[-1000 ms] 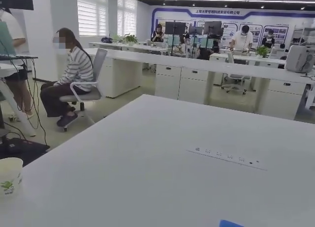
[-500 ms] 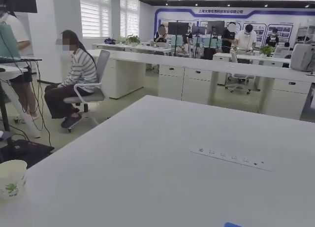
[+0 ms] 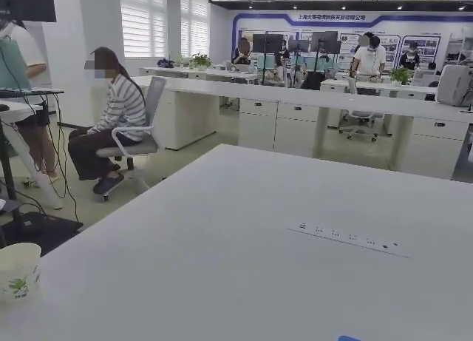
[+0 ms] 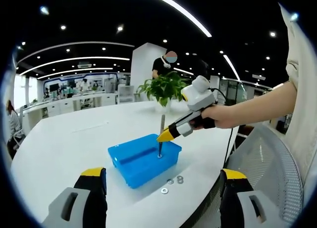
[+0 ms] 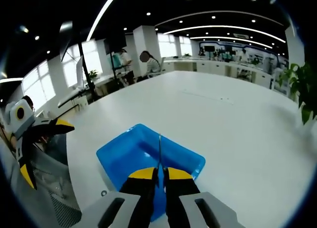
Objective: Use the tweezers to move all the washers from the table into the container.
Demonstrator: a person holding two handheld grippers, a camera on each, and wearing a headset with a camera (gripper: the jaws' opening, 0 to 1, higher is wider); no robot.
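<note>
Right hand-held gripper (image 5: 159, 174): jaws together, clamped on the tweezers (image 5: 159, 148), which run straight ahead from its tips.
Left hand-held gripper (image 4: 162, 173): jaws wide apart, holding nothing, low at the surface edge.
Tweezers: in the left gripper view they hang upright below the right hand-held gripper, with their tips down inside the blue container (image 4: 148, 172).
Container: directly under and ahead of the right hand-held gripper, and just ahead of the left one.
Washers (image 4: 164, 191): three lie on the surface (image 4: 64, 144) between the left jaws, on that gripper's side of the container and just beside its wall.
Tweezer tips: too small to tell whether they carry a washer.
Step in hand: probably the drop-off over the container.
Next move calls for: lifting the tips clear of the rim, bringing them toward the left hand-held gripper, then lowering onto one flat washer and pinching its edge without nudging the others.
</note>
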